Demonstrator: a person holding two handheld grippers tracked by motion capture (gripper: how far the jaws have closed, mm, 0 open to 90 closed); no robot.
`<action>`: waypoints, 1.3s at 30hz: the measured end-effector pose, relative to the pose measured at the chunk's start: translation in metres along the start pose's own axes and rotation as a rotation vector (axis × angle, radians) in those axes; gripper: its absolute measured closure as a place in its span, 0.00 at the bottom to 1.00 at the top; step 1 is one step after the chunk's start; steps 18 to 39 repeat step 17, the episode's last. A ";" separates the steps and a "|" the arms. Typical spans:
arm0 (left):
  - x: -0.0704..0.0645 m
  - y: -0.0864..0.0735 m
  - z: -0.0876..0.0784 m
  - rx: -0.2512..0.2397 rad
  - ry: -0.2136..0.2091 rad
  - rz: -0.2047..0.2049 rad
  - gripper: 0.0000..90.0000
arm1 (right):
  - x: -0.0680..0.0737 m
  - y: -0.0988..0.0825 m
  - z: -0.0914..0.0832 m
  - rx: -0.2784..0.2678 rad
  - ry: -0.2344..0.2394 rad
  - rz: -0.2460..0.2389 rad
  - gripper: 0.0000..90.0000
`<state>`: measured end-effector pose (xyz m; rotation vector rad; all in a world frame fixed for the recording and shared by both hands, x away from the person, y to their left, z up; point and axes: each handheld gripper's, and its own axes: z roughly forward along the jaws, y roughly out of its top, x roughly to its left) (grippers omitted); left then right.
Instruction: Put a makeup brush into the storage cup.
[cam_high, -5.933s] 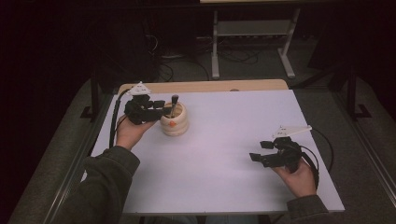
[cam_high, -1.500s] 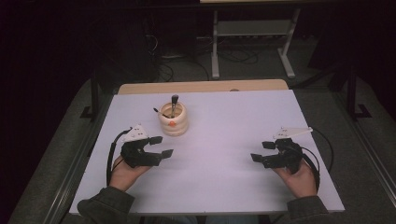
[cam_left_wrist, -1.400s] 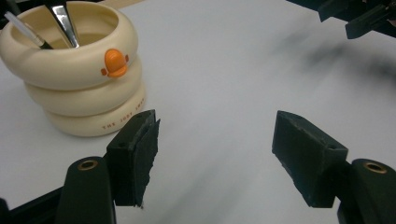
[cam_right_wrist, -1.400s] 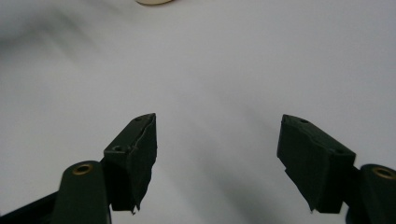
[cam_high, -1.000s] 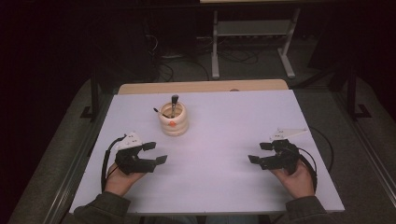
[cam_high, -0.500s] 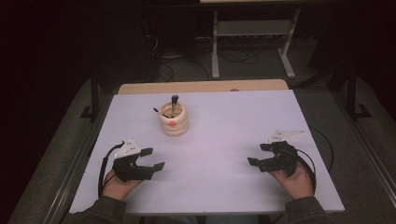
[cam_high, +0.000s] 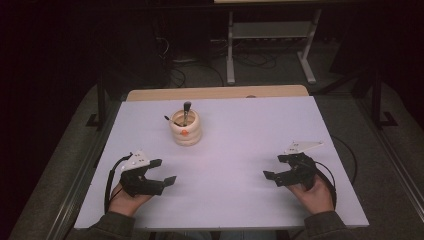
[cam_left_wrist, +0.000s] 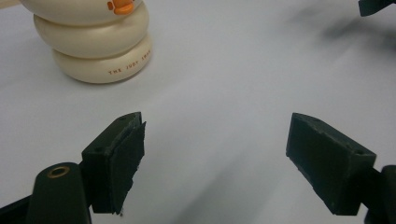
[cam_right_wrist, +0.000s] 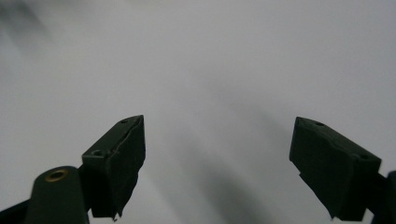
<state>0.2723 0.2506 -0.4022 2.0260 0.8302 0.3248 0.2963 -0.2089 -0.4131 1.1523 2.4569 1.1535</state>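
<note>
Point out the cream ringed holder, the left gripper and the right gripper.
Cream ringed holder (cam_high: 186, 132), high view: its stacked side wall.
Left gripper (cam_high: 162, 171), high view: midway between its open fingertips.
Right gripper (cam_high: 274, 167), high view: midway between its open fingertips.

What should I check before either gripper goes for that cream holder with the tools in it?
1. Left gripper open, nothing between its fingers: ok.
2. Right gripper open and empty: ok.
3. Cream holder upright on the white table: ok.
4. Two dark tools standing in the holder: ok.
5. Table between left gripper and holder free of obstacles: ok.
6. What kind of tools they are: cannot tell.
</note>
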 end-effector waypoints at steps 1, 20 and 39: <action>0.000 0.000 0.000 0.003 -0.002 -0.001 0.21 | 0.000 0.000 0.000 -0.002 -0.001 -0.007 0.19; 0.002 0.000 0.000 0.004 0.003 0.010 0.21 | 0.001 0.000 0.000 -0.012 -0.002 -0.019 0.19; 0.002 0.000 0.000 0.004 0.003 0.010 0.21 | 0.001 0.000 0.000 -0.012 -0.002 -0.019 0.19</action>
